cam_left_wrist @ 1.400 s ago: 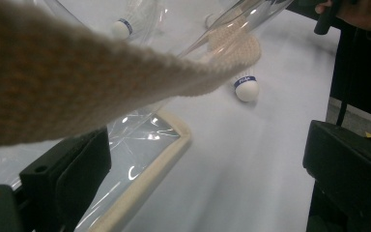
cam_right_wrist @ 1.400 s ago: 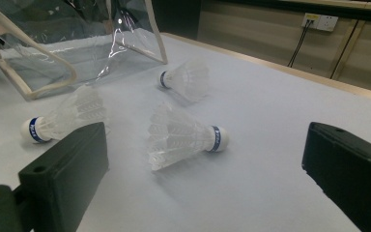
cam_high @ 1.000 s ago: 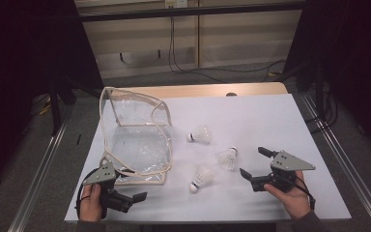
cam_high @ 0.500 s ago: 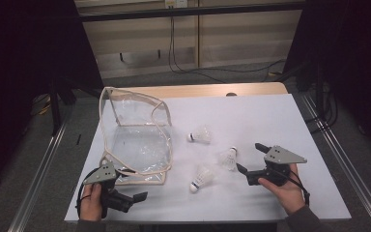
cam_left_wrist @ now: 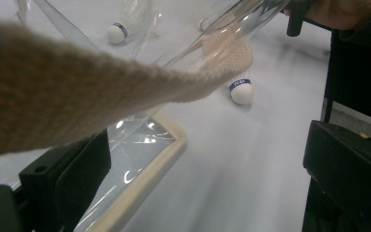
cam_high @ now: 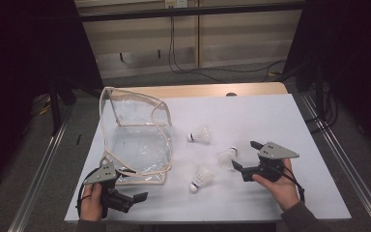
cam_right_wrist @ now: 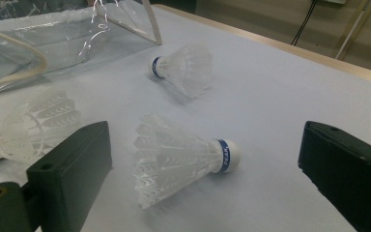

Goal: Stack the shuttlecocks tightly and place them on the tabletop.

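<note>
Three white shuttlecocks with blue-banded cork tips lie on the white table (cam_high: 270, 116): one far (cam_high: 200, 135), one middle (cam_high: 227, 157), one near (cam_high: 201, 178). My right gripper (cam_high: 245, 154) is open just right of the middle shuttlecock (cam_right_wrist: 183, 159), which lies on its side between the jaws, untouched. A clear plastic bag (cam_high: 135, 135) with beige trim stands open at the left. My left gripper (cam_high: 130, 192) is open at the bag's near corner. The beige trim (cam_left_wrist: 145, 179) lies between its jaws, and a beige strap (cam_left_wrist: 77, 96) crosses close to the camera.
The table's front edge is close to both hands. A metal rail (cam_high: 338, 154) runs along the right side and another along the left. In the left gripper view the near shuttlecock (cam_left_wrist: 241, 91) lies beyond the bag's corner, with the right hand farther off.
My right gripper has slid left toward the middle shuttlecock, which now lies between its jaws. The left gripper and the bag have stayed put.
</note>
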Motion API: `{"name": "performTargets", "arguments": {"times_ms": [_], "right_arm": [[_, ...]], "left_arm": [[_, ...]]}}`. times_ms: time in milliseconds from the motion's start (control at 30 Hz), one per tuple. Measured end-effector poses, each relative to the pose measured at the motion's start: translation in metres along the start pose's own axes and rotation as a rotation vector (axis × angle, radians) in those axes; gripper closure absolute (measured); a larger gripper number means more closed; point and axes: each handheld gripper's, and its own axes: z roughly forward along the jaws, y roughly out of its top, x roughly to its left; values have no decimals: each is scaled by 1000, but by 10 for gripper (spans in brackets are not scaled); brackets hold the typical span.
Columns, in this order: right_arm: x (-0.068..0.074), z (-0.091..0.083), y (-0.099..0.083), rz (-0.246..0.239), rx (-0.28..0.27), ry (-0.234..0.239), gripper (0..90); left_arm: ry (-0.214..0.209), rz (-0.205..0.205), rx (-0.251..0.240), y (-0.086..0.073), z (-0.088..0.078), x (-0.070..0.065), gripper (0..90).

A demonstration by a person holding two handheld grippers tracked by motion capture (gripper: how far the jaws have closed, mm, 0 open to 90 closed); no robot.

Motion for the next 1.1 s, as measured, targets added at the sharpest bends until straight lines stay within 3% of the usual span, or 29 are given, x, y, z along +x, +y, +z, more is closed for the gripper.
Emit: {"name": "performTargets", "arguments": {"times_ms": [633, 1100], "right_arm": [[1, 9, 3, -9, 34, 4, 125], [4, 13, 2, -54, 78, 26, 288]], "left_arm": [[0, 4, 0, 0, 0, 1, 30], [2, -1, -2, 0, 0, 1, 30]]}}
